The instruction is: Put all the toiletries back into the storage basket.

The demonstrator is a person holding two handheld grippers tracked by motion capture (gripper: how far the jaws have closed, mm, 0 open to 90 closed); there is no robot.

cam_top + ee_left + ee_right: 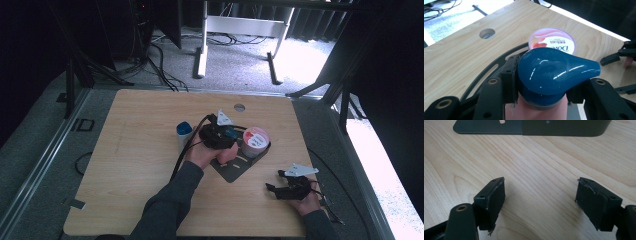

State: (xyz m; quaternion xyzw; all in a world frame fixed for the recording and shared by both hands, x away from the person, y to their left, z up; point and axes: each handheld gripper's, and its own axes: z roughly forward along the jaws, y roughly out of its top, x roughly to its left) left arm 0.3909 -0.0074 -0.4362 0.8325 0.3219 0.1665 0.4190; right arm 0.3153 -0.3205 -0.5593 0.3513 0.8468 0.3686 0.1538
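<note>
Your left gripper [541, 90] is pinching a pink bottle [536, 111] just under its shiny blue cap [549, 73]. Its two black jaws press on the sides of the bottle, one on each side. The blue cap has a pointed tip that sticks out to the right in the left gripper view. In the high view your left gripper [226, 136] sits near the middle of the wooden table [135, 165], and you can see the pink bottle [227, 154] poking out below it, next to your left hand [202, 152].

Just behind the bottle is a round tub [552, 41] with a pink and white lid. The tub [255, 141] stands on a flat black plate [235, 170] that lies on the table. A second bottle with a blue top [184, 131] stands just to the left of your left gripper in the high view.

Your right gripper [280, 181] is well apart from all of this, down near the front right of the table, resting in your right hand [307, 202]. Its jaws are spread wide, and there is just bare wood between them. In the right gripper view you can see the edge of the black plate [564, 127] at the top, beyond the right gripper [540, 200], not touching it
</note>
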